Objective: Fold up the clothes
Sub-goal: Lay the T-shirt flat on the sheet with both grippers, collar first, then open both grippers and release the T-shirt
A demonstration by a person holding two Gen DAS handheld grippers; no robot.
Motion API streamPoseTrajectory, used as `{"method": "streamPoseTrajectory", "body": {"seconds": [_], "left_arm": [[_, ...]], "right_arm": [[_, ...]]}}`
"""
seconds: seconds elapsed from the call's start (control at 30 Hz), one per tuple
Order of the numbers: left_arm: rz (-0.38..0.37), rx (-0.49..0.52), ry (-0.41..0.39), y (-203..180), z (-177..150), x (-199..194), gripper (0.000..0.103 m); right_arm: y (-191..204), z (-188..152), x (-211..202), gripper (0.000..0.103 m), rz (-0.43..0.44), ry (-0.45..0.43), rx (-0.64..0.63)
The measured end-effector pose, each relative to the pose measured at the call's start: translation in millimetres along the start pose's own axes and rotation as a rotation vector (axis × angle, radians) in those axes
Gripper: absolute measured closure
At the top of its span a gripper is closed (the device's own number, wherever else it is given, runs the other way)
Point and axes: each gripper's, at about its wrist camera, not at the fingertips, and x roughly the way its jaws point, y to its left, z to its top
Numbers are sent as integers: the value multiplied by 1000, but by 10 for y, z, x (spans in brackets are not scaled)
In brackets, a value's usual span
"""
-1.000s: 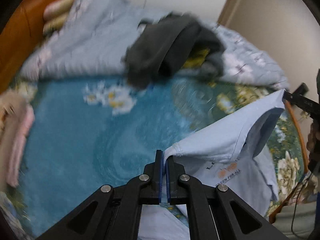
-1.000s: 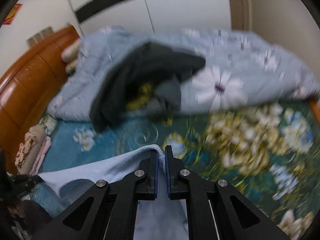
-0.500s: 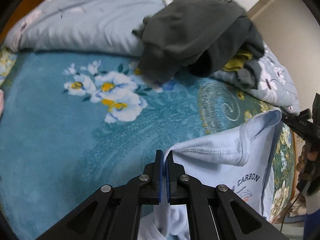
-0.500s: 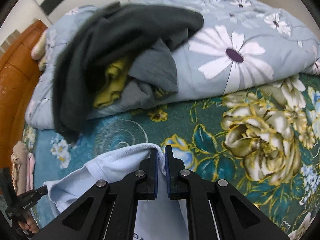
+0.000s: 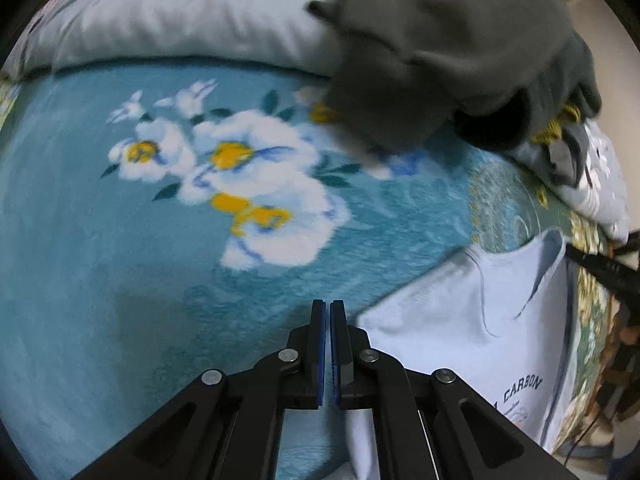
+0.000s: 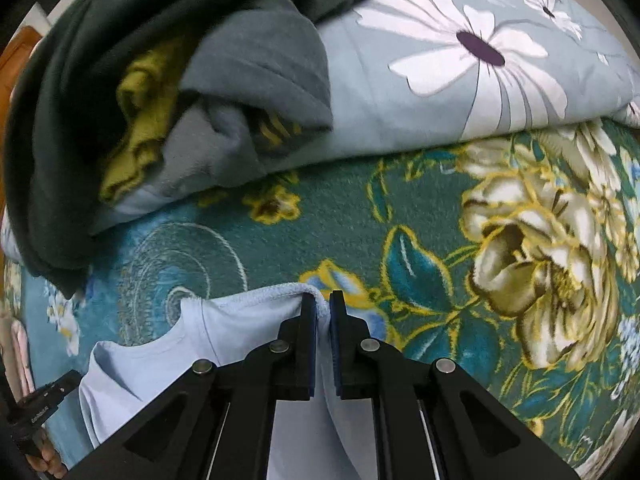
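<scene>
the pale blue cotton t-shirt with dark printed lettering (image 5: 480,344) is stretched between the two claws, low over the teal plush bedspread with white and yellow flowers (image 5: 160,240), and it looks close to being laid down flat. the right gripper (image 6: 323,308) is clenched on the stitched hem edge of the shirt, fabric pinched between its blue pads. the left gripper (image 5: 325,320) has its jaws nearly together; the shirt's corner sits just beside and under its right finger, but no cloth shows between the tips, so i cannot tell whether it grips the shirt or has let go.

by my judgement the task is at an early stage for this garment: it is spread out, not yet creased or doubled over, so every fold on it remains. beyond it, a heap of dark grey fleece clothing (image 6: 120,60) with a mustard yellow knit piece (image 6: 136,120) tucked inside lies on the light blue quilt with large white daisies (image 6: 460,60), unfolded and waiting.
</scene>
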Motion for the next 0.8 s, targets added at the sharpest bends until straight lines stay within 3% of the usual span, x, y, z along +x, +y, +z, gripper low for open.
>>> {"method": "streamPoseTrajectory", "body": {"seconds": [0.27,0.37,0.43,0.5,0.6,0.67,0.8], "left_arm": [[-137,-94,-109,76,-249,-400,100],[-141,-59,-161,-110,-428,-544,99],[-127,-29,-203,-241,-574,-625,94],[-112,-21,-246,-303,-673,-694,74],[-105,-30,-299,-379,-857,-729,65],[-109,-50,-292,-366,-982,-682,65],[-96,-61,-277,-339,-1062,-698,63]], "right_arm": [[-1,9,-23,95,43,15,-26],[-60,-61,-272,83,71,-31,-52],[-124,-126,-489,75,86,-77,-68],[-188,-192,-706,68,101,-123,-84],[-294,-305,-1025,58,123,-190,-108],[-488,-590,-1141,56,119,-204,-125],[-780,-1365,-1148,55,73,-137,-147]]}}
